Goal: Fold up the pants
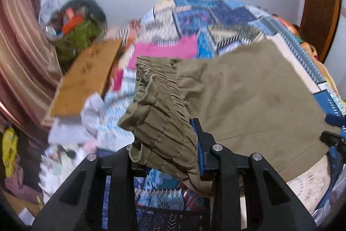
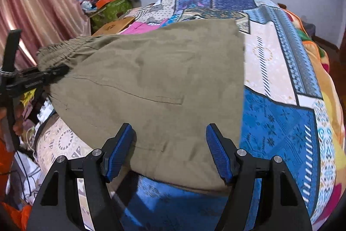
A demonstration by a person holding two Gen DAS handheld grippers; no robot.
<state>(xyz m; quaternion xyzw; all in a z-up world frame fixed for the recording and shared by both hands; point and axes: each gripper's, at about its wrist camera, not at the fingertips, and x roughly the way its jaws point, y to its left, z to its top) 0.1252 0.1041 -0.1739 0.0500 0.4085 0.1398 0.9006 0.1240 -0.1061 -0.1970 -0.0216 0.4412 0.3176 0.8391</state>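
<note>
My left hand-held gripper (image 1: 166, 157) clamped on gathered waistband of pants (image 1: 248, 96), corner lifted off bed (image 2: 281, 122). My right hand-held gripper (image 2: 169, 151) jaws apart, holding nothing, above near edge of pants. Pants spread on patterned bedspread.

Right gripper (image 2: 169, 149): black angular frame, 2 blue ribbed finger pads (image 2: 218, 155), silver round screw heads. Left gripper (image 1: 170, 157): identical black frame.

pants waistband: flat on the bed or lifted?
Lifted at one corner. The left claw is shut on the elastic waistband, bunching it above the bedspread; the rest of the pants lies spread flat.
</note>
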